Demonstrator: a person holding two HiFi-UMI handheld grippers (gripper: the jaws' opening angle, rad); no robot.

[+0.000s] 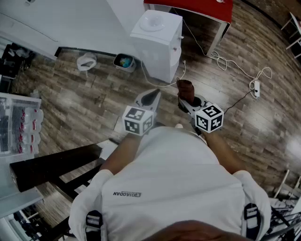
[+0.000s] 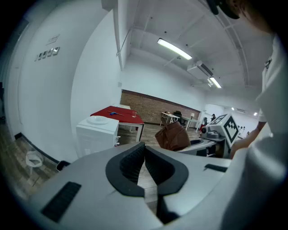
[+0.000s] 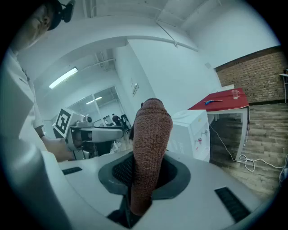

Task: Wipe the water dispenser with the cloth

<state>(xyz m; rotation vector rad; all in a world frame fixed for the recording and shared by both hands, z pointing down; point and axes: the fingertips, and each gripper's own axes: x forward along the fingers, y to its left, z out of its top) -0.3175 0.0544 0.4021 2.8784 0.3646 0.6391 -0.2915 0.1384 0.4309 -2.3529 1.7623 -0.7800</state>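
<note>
While the head view shows only a dark lump at its tip, the right gripper view makes plain that the right hand-held gripper is clamped on a brown knitted cloth, which stands upright out of its jaws. The left hand-held gripper has its jaw tips pressed together with nothing between them, a fact that only its own view gives. Seen from the head, both are held out over the wooden floor, with the white water dispenser at twelve o'clock, well apart from them and just beside a red table. Only the head view shows the power strip lying on the floor at three o'clock of the right hand-held gripper.
</note>
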